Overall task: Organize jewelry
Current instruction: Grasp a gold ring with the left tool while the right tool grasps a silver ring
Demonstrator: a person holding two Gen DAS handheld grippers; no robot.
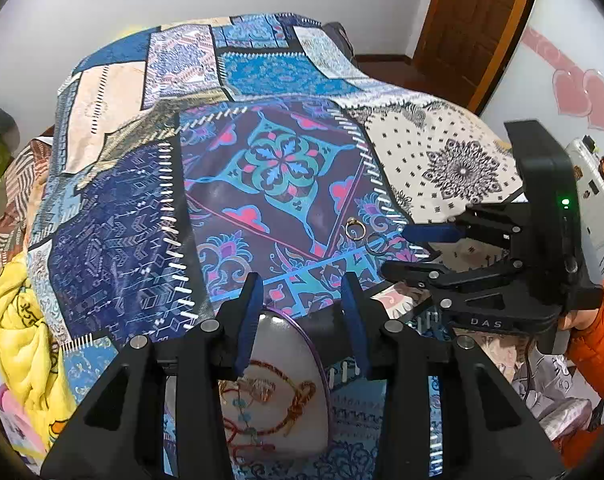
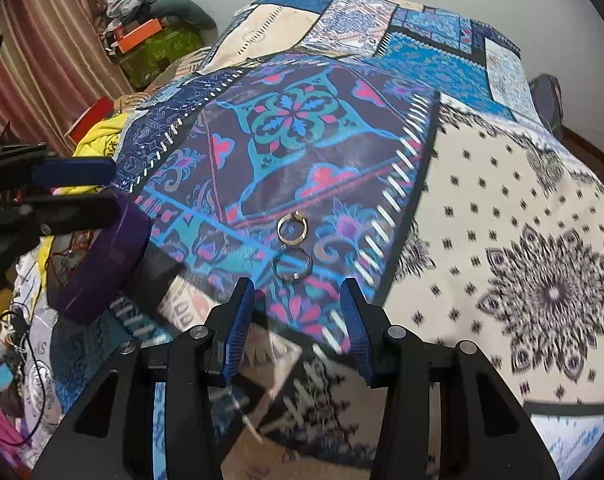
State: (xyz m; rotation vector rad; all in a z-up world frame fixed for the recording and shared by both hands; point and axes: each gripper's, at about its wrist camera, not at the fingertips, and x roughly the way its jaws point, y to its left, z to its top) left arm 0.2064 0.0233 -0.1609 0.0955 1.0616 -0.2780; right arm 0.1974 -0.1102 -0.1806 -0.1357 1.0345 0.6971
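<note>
A gold ring [image 2: 292, 229] and a silver ring [image 2: 292, 266] lie side by side on the patterned bedspread [image 2: 482, 208]; they also show in the left wrist view, gold ring [image 1: 355, 229], silver ring [image 1: 377, 244]. My right gripper [image 2: 300, 292] is open just in front of the silver ring, above the cloth; it also shows in the left wrist view [image 1: 414, 250]. My left gripper [image 1: 302, 292] is open over a purple-rimmed round box [image 1: 286, 384] that holds bracelets and necklaces [image 1: 262, 404]. The box [image 2: 102, 264] sits at the left of the right wrist view.
A yellow cloth [image 1: 18, 344] lies at the bed's left edge. Piled clothes and boxes [image 2: 150, 40] stand by the curtain. A wooden door [image 1: 474, 20] is at the far right. Cables and fabric [image 2: 18, 344] lie near the box.
</note>
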